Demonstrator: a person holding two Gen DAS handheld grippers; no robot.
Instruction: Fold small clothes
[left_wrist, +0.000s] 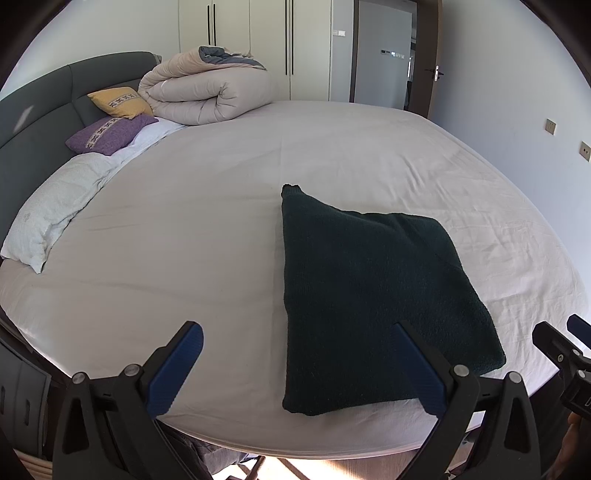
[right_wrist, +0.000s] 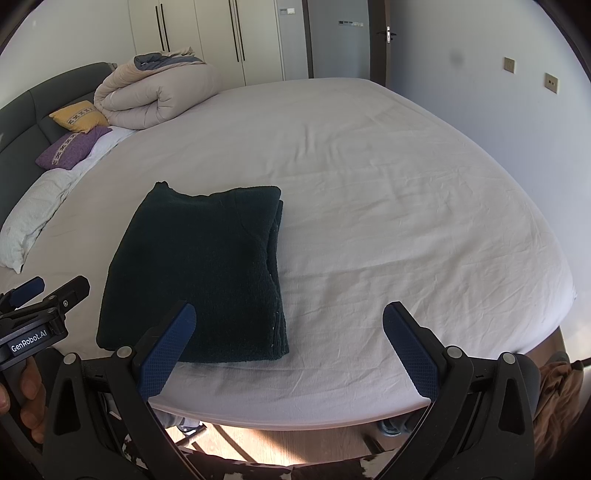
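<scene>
A dark green knitted garment lies folded into a thick rectangle on the white bed sheet, near the front edge. It also shows in the right wrist view, with stacked layers visible along its right side. My left gripper is open and empty, held above the bed's front edge at the garment's near left corner. My right gripper is open and empty, just right of the garment's near corner. The left gripper shows at the left edge of the right wrist view.
A rolled beige duvet, a yellow cushion, a purple cushion and a white pillow lie by the dark headboard at the far left. White wardrobes and a door stand behind. The wall runs along the bed's right side.
</scene>
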